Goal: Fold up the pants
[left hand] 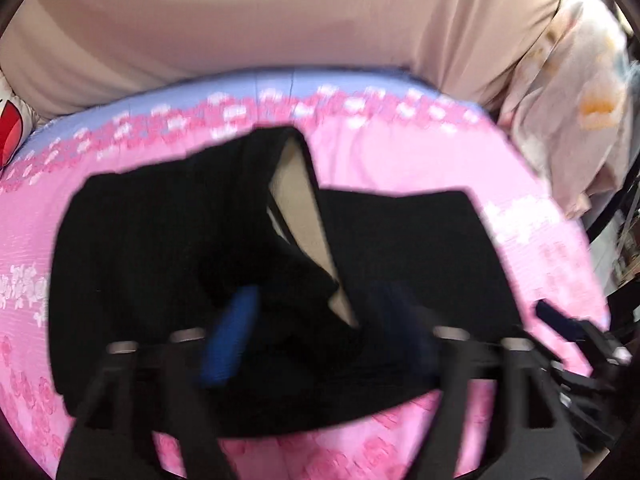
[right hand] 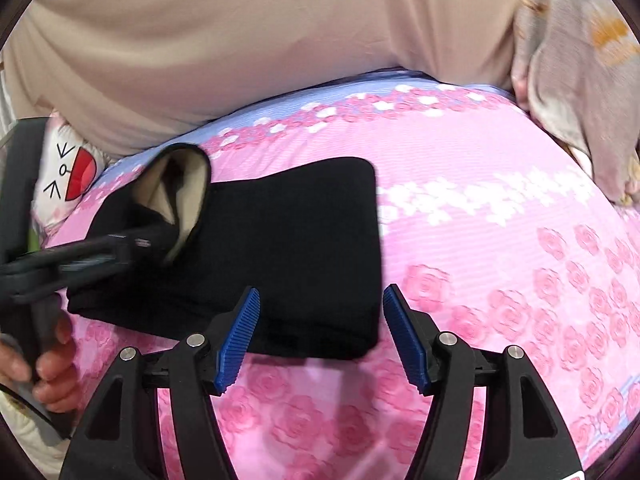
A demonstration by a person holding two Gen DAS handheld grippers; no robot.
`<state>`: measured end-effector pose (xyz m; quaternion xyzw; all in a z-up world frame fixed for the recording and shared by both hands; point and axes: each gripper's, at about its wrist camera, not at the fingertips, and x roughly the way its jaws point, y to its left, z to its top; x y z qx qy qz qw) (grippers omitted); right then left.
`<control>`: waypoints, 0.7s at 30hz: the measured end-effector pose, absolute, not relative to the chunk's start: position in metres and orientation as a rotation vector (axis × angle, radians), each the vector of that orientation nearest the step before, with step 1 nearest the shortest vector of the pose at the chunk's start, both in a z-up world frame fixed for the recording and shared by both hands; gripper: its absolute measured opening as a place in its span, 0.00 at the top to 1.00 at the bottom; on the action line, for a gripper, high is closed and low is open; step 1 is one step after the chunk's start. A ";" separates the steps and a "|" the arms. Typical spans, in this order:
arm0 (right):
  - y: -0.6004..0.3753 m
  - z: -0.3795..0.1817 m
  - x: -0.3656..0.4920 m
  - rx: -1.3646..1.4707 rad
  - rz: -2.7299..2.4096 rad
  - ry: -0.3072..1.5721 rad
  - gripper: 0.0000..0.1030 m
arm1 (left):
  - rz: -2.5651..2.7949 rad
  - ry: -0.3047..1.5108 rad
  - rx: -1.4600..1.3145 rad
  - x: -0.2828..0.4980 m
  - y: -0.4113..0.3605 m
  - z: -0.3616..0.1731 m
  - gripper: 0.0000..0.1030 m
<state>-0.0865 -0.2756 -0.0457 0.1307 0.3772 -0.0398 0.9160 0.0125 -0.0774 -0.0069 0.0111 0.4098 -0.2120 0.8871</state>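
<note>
On the pink rose-printed bedsheet lie the black pants, folded into a compact stack with the cream lining showing where one open end curls up at the far left corner. My right gripper hovers over the near edge of the stack with its ribbed blue pads spread apart; the left pad sits over the black cloth, the right one over bare sheet just past the stack's right edge, and nothing is pinched between them. My left gripper comes in from the left side of the stack, close to the curled opening. Its own view is smeared by blur, yet its fingers stand wide apart above the dark fabric, one blue pad plain to see and the other lost against the black. I cannot tell whether they brush the cloth. My left hand wraps the gripper handle at the lower left edge of the right view. Beyond the sheet rises a beige cover, with a pale patterned cloth bunched at the far right and a white cartoon-face cushion at the far left.
</note>
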 end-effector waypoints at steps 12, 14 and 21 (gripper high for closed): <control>-0.185 -0.036 -0.008 0.277 0.286 0.791 0.28 | -0.011 0.703 -0.102 0.011 0.073 0.035 0.06; -0.176 -0.050 0.008 0.296 0.281 0.835 0.28 | 0.011 0.720 -0.126 0.008 0.094 0.026 0.06; -0.167 -0.070 0.030 0.385 0.270 0.874 0.79 | 0.034 0.757 -0.114 0.008 0.119 0.001 0.06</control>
